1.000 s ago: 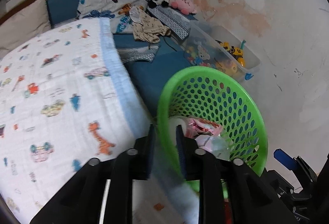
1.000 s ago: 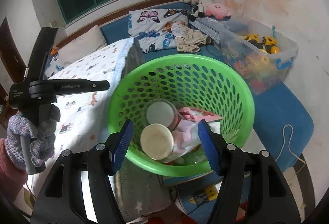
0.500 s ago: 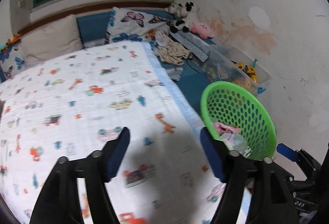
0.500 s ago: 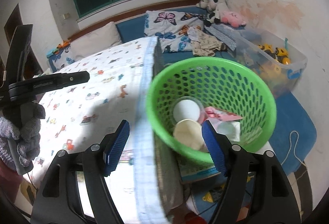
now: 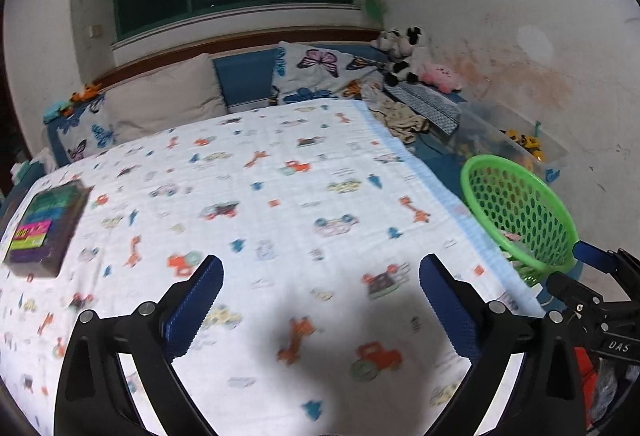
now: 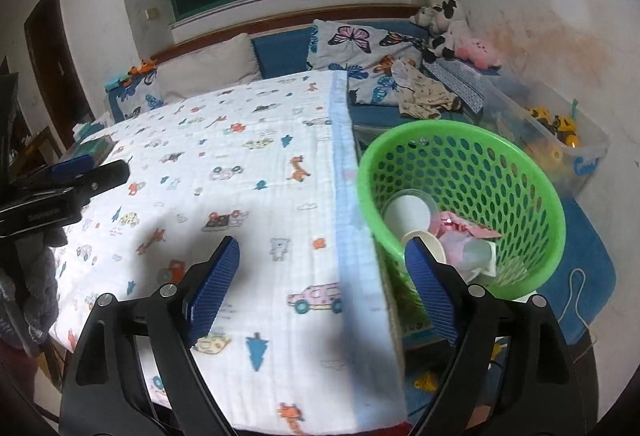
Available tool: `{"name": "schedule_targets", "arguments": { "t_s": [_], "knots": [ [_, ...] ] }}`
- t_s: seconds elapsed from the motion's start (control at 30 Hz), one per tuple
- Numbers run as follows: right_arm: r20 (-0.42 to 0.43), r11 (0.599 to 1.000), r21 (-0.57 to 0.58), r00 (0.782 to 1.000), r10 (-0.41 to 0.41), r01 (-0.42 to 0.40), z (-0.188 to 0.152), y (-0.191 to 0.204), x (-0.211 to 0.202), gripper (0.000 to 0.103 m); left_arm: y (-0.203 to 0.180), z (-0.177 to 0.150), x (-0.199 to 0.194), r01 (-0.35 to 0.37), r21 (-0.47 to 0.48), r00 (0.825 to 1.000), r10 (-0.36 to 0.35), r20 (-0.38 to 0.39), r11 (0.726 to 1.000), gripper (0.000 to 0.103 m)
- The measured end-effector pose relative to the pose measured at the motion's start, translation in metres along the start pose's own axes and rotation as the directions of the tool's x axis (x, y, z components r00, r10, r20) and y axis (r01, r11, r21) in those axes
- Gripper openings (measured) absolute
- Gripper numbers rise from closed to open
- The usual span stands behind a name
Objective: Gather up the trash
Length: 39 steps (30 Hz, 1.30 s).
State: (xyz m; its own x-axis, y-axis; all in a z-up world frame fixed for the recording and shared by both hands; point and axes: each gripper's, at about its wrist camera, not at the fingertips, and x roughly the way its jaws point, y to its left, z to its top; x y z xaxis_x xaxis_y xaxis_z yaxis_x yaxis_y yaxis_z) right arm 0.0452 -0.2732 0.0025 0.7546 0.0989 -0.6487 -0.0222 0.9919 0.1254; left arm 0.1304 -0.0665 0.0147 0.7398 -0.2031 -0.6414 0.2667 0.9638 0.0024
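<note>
Green basket (image 6: 520,171) holding cups, both grippers opening, empty

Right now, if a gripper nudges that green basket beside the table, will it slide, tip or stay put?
The green basket looks like thin perforated plastic, so probably light and easy to shove. It leans in both views, so a push near the rim might tip it. The cups and wrappers inside seem light and add little ballast.
</note>
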Motion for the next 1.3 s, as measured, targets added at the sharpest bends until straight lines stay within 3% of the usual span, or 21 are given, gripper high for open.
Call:
{"name": "schedule_targets", "arguments": {
  "t_s": [0.4,1.3],
  "knots": [
    [-0.012,1.000,-0.009,1.000,0.006,-0.006,-0.005,0.027,0.000,0.087,0.035,-0.030,-0.031,-0.067,-0.062,0.997,0.068,0.020,0.996,0.096],
    [0.003,0.999,-0.031,0.999,0.042,-0.042,-0.006,0.050,-0.007,0.090,0.036,-0.054,-0.058,-0.139,-0.054,0.988,0.142,0.055,0.989,0.096]
  ]
}}
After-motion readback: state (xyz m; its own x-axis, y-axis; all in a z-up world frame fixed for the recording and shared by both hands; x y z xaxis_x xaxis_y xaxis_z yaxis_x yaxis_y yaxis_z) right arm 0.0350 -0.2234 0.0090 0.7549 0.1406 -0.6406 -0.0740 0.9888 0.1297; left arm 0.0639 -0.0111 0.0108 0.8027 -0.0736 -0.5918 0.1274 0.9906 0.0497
